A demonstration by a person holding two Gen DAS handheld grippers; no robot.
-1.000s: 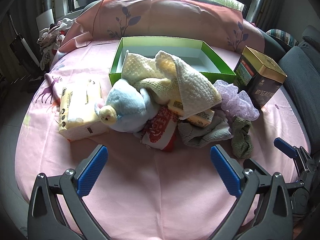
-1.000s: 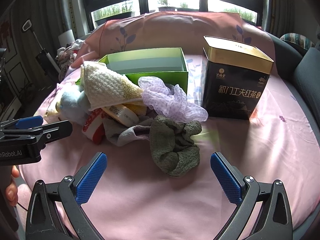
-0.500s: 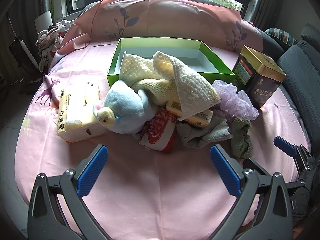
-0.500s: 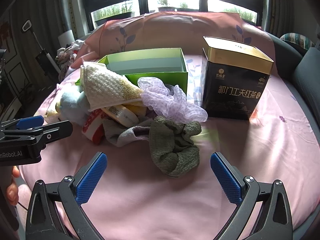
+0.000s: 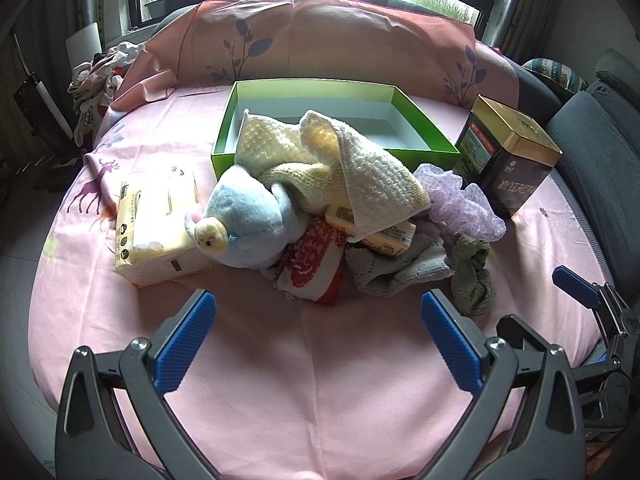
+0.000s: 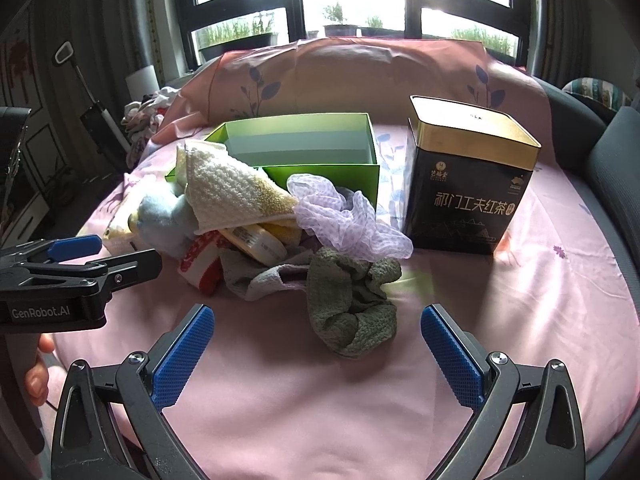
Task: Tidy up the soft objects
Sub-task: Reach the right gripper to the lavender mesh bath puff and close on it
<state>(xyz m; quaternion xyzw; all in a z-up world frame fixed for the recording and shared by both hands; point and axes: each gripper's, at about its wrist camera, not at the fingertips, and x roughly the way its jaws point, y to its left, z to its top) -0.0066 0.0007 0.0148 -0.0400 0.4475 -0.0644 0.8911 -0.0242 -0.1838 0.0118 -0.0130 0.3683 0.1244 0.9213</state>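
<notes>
Pink bed (image 5: 280, 360) carries all. Green box (image 5: 424, 128) far beyond fingers. Soft pile ahead: cream towel (image 5: 372, 176), blue plush (image 5: 248, 224), olive cloth (image 6: 352, 304). Left gripper (image 5: 316, 332), right gripper (image 6: 318, 344): fingers spread wide, empty.

Pink sheet (image 5: 248, 360) is showing purple deer prints, box (image 5: 424, 120) is glowing lime green, plush (image 5: 248, 224) is looking baby blue, waffle towel (image 5: 372, 184) is fading cream to yellow, tin (image 6: 468, 184) is sporting black with gold.
</notes>
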